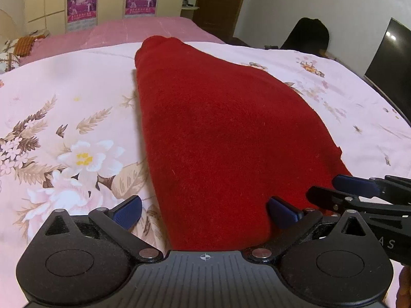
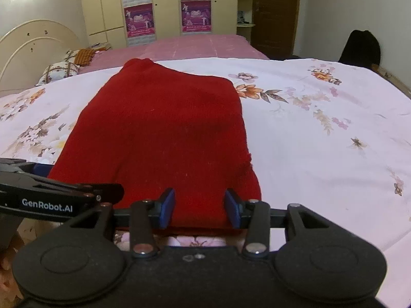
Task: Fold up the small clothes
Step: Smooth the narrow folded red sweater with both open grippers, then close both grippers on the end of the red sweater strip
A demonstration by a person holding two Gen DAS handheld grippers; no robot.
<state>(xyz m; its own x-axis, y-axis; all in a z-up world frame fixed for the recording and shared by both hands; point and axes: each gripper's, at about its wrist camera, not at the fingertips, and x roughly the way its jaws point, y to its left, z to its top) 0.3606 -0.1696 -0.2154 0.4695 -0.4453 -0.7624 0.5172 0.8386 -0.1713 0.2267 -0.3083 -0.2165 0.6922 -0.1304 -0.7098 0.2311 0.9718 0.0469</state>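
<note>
A red knit garment (image 1: 218, 133) lies flat on the floral bedspread (image 1: 77, 128), stretching away from both grippers; it also shows in the right wrist view (image 2: 164, 133). My left gripper (image 1: 205, 211) is open, its blue pads spread wide over the garment's near left edge, with one pad (image 1: 282, 211) resting on the cloth. My right gripper (image 2: 199, 209) is open, its pads at either side of the garment's near hem, the cloth lying between them. Each gripper shows in the other's view, the right one (image 1: 359, 192) and the left one (image 2: 51, 195).
The bedspread (image 2: 321, 141) extends wide to the right. A pink sheet (image 2: 192, 46), pillows (image 2: 61, 69) and a headboard (image 2: 33, 43) lie beyond. A wardrobe (image 2: 167, 5), a door (image 2: 274, 10), a dark chair (image 2: 362, 46) and a TV screen (image 1: 388, 59) stand around.
</note>
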